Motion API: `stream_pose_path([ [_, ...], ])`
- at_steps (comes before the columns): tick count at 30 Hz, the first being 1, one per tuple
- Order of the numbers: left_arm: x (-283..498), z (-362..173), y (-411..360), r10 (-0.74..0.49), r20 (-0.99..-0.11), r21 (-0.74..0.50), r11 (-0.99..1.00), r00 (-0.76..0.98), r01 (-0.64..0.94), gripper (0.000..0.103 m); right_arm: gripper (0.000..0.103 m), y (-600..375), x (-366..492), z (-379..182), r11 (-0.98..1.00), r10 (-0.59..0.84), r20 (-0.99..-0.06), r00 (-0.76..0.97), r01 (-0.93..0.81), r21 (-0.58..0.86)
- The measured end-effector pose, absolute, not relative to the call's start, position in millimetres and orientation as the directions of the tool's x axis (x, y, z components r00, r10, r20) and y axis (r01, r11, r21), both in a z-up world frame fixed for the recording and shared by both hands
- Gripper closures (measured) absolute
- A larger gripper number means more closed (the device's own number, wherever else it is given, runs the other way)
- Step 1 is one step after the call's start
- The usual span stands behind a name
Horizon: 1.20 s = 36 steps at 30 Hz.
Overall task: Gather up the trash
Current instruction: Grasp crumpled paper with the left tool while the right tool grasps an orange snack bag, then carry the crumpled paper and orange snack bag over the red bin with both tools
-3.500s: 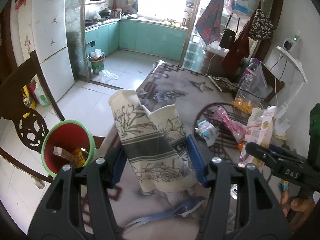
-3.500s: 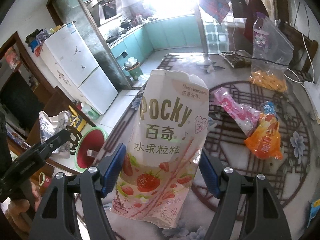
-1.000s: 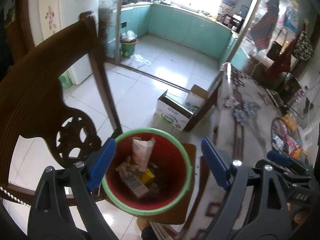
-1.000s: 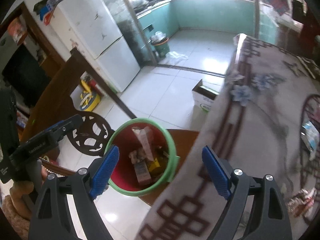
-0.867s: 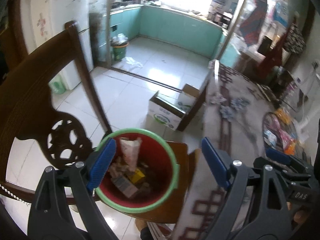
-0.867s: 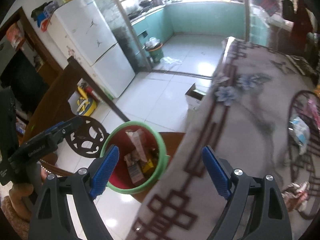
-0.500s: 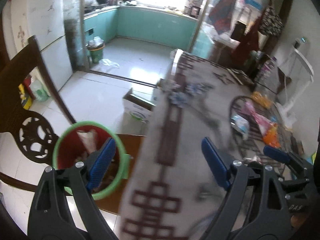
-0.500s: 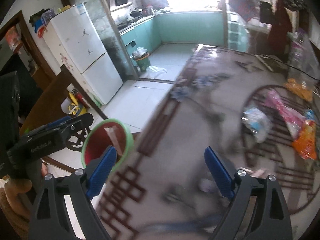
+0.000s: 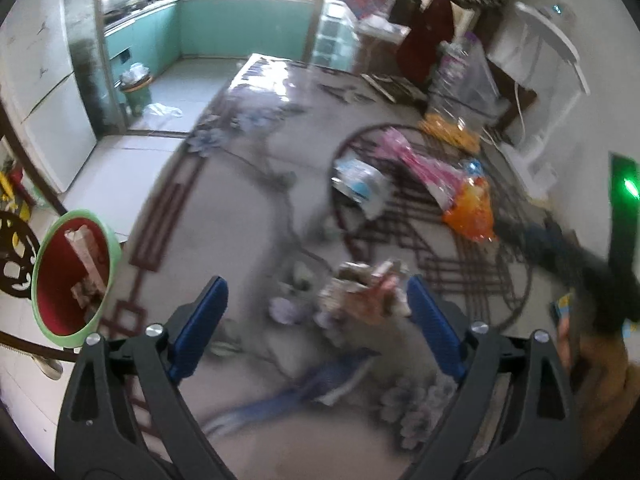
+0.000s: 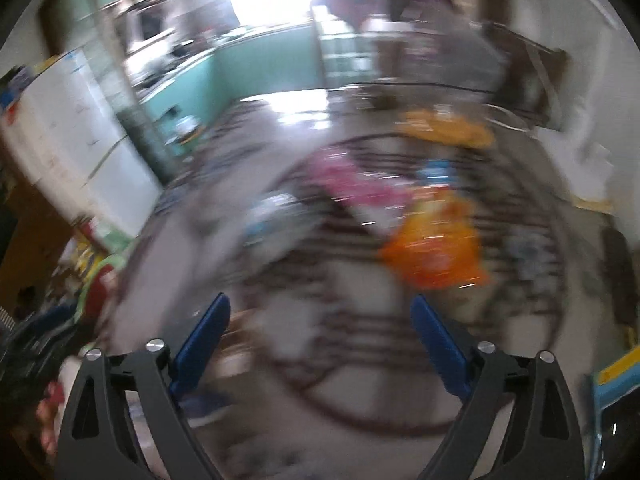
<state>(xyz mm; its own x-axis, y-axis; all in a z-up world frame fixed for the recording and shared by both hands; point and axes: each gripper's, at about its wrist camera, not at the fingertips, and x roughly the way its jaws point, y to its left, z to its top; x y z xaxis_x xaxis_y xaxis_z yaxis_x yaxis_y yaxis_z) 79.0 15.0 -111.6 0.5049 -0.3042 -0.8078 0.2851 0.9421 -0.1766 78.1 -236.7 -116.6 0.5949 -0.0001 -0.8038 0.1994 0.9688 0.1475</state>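
My left gripper is open and empty above the patterned tablecloth. A crumpled wrapper lies just ahead of it, near its right finger. A blue wrapper lies nearer. Further on lie a white-blue packet, a pink packet and an orange packet. The red bin with a green rim stands at the left with trash inside. My right gripper is open and empty; its view is blurred, with the orange packet and pink packet ahead.
A clear bag with orange contents stands at the table's far right. A dark wooden chair is beside the bin. The right gripper's body crosses the left wrist view at right. The fridge and kitchen are beyond.
Both grippers let their packets go into the bin and have swung right, back over the table. The bin has slid to the left edge of both views.
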Motion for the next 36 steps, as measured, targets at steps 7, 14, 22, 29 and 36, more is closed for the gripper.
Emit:
stream_pose_path([
  [7,87,-130,-14,-0.28,-0.824,-0.173,0.952,0.493,0.251,0.011,0.01,-317,148,-163,0.939,-0.038,-0.852,0.523,0.311,0.149],
  [14,118,-178,-52,-0.264,-0.857,-0.162,0.953,0.443,0.254,0.011,0.043,-331,176,-196,0.963,0.048,-0.908,0.415,0.223,0.153],
  [22,133,-223,-63,-0.279,-0.903,-0.207,0.949,0.328,0.236,0.049,0.045,-309,118,-152,0.977,0.06,-0.839,0.541,0.139,0.159],
  [29,129,-194,-61,-0.348,-0.858,-0.244,0.923,0.377,0.297,0.099,0.045,-281,108,-126,0.985,0.05,-0.804,0.593,0.105,0.139],
  [36,121,-162,-50,-0.389,-0.817,-0.259,0.907,0.426,0.333,0.101,0.044,-256,99,-117,0.982,0.07,-0.792,0.607,0.096,0.16],
])
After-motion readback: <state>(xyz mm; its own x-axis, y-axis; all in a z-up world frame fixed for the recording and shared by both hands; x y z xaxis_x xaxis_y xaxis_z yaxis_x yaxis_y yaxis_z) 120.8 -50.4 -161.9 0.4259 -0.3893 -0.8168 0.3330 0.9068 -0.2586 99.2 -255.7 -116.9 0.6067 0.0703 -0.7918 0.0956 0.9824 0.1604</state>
